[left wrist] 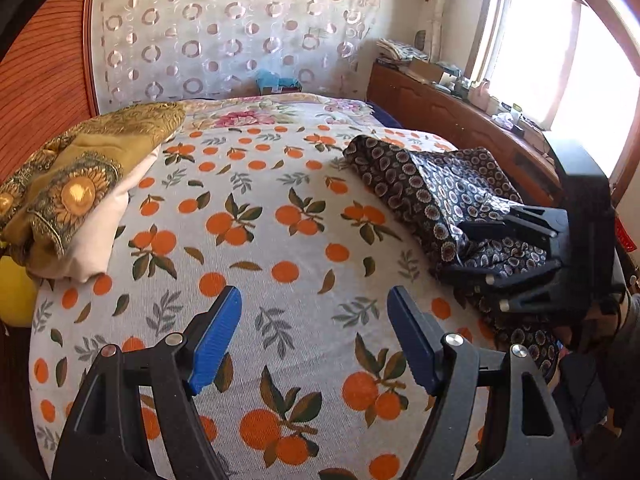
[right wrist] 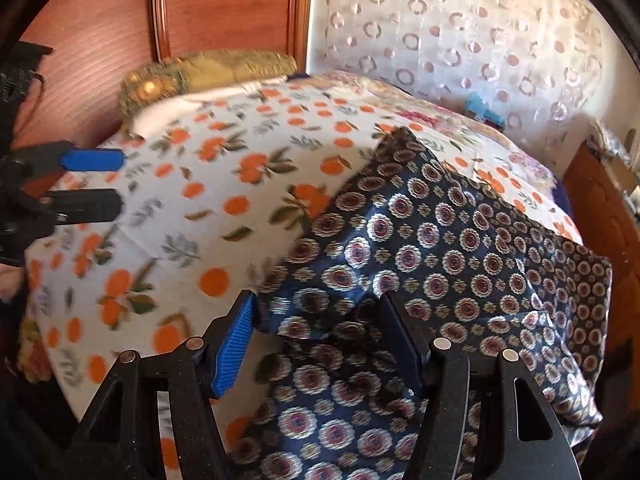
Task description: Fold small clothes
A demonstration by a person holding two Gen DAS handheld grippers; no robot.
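A dark navy garment with a round medallion print [left wrist: 432,196] lies crumpled on the right side of the bed; it fills the lower right of the right wrist view [right wrist: 440,264]. My left gripper [left wrist: 314,336] is open and empty over the orange-print bedspread [left wrist: 256,216], to the left of the garment; it also shows at the left edge of the right wrist view [right wrist: 120,184]. My right gripper [right wrist: 318,340] is open, its jaws apart just over the garment's near folded edge. It shows at the right of the left wrist view [left wrist: 476,248], low on the cloth.
A golden sunflower-print pillow [left wrist: 76,184] lies at the head of the bed by the wooden headboard [right wrist: 224,8]. A wooden dresser [left wrist: 460,120] with clutter stands under the bright window. A circle-patterned curtain [left wrist: 240,28] hangs behind the bed.
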